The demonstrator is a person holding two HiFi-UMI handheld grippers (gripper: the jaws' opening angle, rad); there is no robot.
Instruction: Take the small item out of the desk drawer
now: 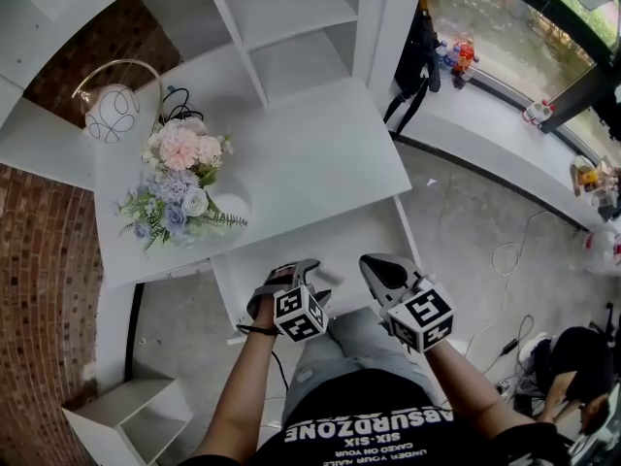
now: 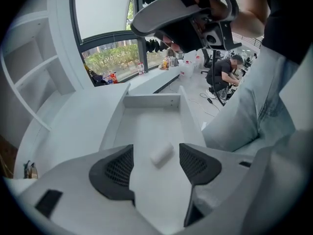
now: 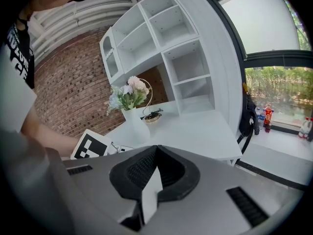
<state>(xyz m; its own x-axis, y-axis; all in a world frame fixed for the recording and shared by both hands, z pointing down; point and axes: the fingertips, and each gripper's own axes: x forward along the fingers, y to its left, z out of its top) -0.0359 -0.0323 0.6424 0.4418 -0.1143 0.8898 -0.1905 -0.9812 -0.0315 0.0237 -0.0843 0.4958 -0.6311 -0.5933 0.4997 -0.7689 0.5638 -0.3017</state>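
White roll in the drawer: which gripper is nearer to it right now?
Left. The left gripper points into the drawer, jaws open with the roll lined up between them. The right gripper is shut, held higher, facing the desk.

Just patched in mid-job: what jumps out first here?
The open drawer holds one small white roll, lying ahead of the left gripper, whose jaws are apart. On the desk, left in the head view, stands a pastel flower bouquet; the right gripper is shut and empty.
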